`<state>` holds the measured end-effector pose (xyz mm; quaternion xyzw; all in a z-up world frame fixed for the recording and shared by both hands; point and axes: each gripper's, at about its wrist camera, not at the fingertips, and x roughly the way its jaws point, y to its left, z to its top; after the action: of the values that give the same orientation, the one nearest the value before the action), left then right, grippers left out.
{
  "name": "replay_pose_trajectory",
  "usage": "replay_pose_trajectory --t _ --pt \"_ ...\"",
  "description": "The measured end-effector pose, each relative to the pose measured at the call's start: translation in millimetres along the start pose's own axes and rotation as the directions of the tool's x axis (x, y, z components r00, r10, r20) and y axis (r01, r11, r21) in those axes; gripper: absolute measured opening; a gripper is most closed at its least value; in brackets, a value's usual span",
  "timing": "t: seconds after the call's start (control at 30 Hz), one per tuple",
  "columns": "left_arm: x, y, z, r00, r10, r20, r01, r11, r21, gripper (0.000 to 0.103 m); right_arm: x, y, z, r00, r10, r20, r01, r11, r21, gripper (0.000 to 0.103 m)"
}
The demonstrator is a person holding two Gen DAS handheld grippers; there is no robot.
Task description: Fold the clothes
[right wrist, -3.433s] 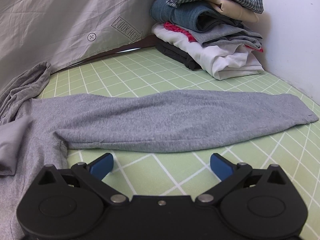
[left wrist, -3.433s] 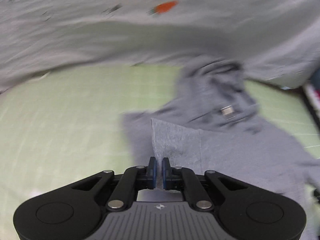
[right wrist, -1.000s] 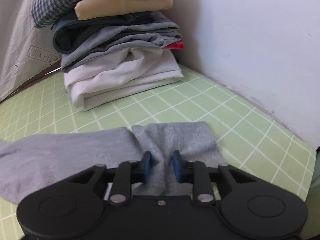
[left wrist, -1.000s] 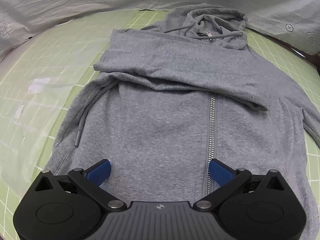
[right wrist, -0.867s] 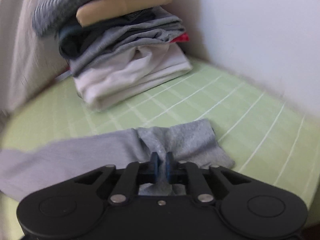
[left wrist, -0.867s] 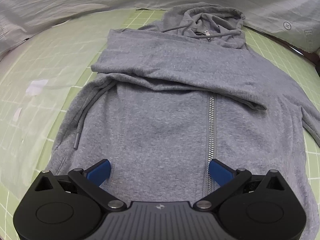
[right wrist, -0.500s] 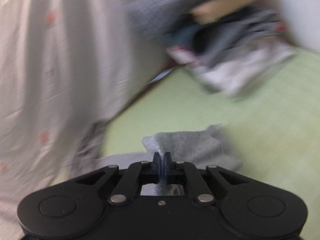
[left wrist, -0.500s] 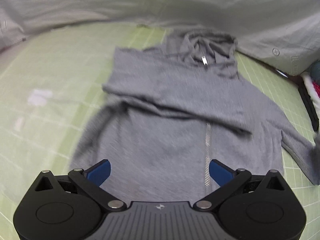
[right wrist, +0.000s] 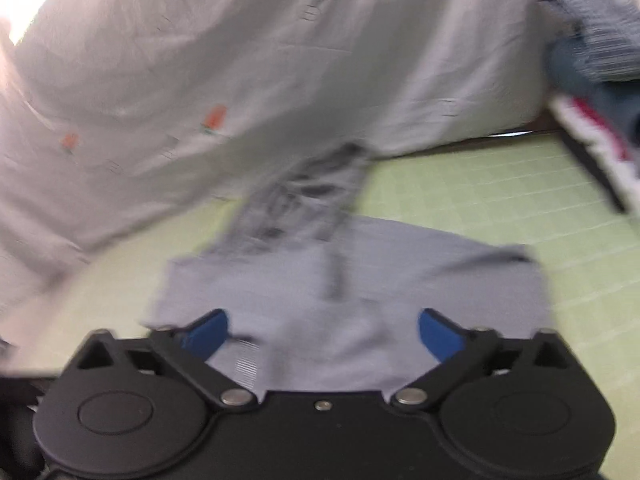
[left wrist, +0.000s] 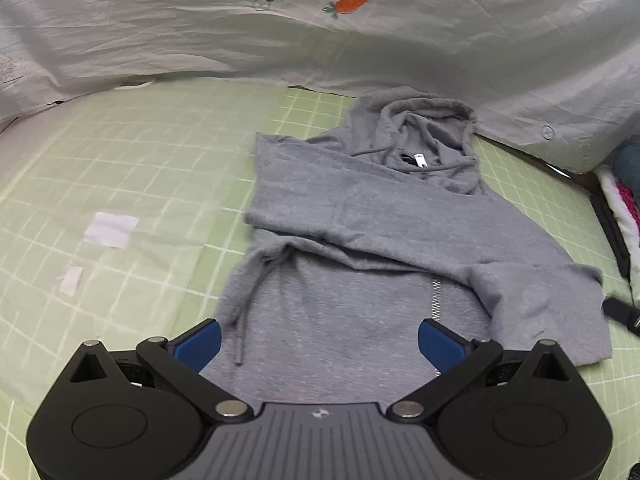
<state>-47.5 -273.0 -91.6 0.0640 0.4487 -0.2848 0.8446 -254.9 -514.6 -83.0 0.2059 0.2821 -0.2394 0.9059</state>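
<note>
Since a second ago our right gripper (right wrist: pixel 322 326) has let go of the sleeve cuff, both grippers now spread wide and empty. Ahead of our left gripper (left wrist: pixel 318 338) the grey hoodie (left wrist: pixel 360 248) lies flat, hood away from us, carrot-print sheet (left wrist: pixel 280 36) beyond, stacked clothes (left wrist: pixel 624 196) at far right.
</note>
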Motion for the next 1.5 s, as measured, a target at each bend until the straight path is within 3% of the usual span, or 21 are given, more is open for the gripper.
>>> replay_pose_trajectory --t 0.1,0.2,0.33,0.5,0.6,0.67,0.77,0.83,0.87,0.93,1.13,1.2,1.37,1.5 --pt "4 -14 5 0.999 -0.035 0.002 0.035 0.999 0.030 0.103 1 -27 -10 0.984 -0.178 -0.015 0.178 0.984 -0.023 0.103" --pt "12 -32 15 0.998 -0.070 0.000 0.069 0.995 0.068 0.103 1 -60 -14 0.958 -0.286 -0.024 0.287 0.958 0.019 0.103" --pt "33 -57 30 0.987 -0.152 -0.050 0.156 0.984 0.082 0.102 2 -95 -13 0.930 -0.366 -0.028 0.367 0.925 0.103 0.103" --pt "65 -96 39 0.972 -0.196 -0.130 0.217 0.959 0.181 0.100 16 -122 -11 0.904 -0.424 -0.054 0.427 0.890 0.160 0.103" --pt "81 -112 39 0.959 -0.209 -0.190 0.245 0.950 0.193 0.097 26 -135 -7 0.896 -0.438 -0.073 0.443 0.874 0.200 0.103" --pt "87 -118 37 0.951 -0.214 -0.222 0.257 0.947 0.190 0.089 31 -138 -3 0.895 -0.438 -0.085 0.446 0.872 0.200 0.103" --pt "91 -125 28 0.936 -0.236 -0.261 0.294 0.932 0.211 0.064 34 -138 -3 0.897 -0.431 -0.096 0.442 0.879 0.177 0.103" --pt "94 -128 24 0.928 -0.247 -0.278 0.312 0.924 0.222 0.035 37 -138 -7 0.899 -0.423 -0.115 0.437 0.884 0.168 0.103" --pt "96 -129 22 0.924 -0.252 -0.286 0.321 0.919 0.228 0.027 39 -139 -9 0.900 -0.417 -0.127 0.434 0.885 0.170 0.103" --pt "91 -130 25 0.925 -0.266 -0.271 0.333 0.910 0.245 0.015 41 -139 -10 0.901 -0.410 -0.142 0.431 0.885 0.175 0.103" --pt "69 -123 44 0.926 -0.320 -0.202 0.365 0.894 0.258 0.008 38 -131 -6 0.893 -0.434 -0.122 0.449 0.880 0.157 0.103" --pt "59 -111 61 0.928 -0.335 -0.164 0.366 0.905 0.219 0.008 36 -129 -7 0.892 -0.436 -0.120 0.451 0.878 0.164 0.103" --pt "37 -58 96 0.952 -0.305 -0.032 0.307 0.941 0.143 0.008 38 -113 -13 0.889 -0.437 -0.139 0.454 0.880 0.136 0.103" --pt "19 -15 124 0.960 -0.269 0.071 0.264 0.962 0.075 0.008 44 -97 -14 0.892 -0.428 -0.143 0.444 0.891 0.100 0.103"
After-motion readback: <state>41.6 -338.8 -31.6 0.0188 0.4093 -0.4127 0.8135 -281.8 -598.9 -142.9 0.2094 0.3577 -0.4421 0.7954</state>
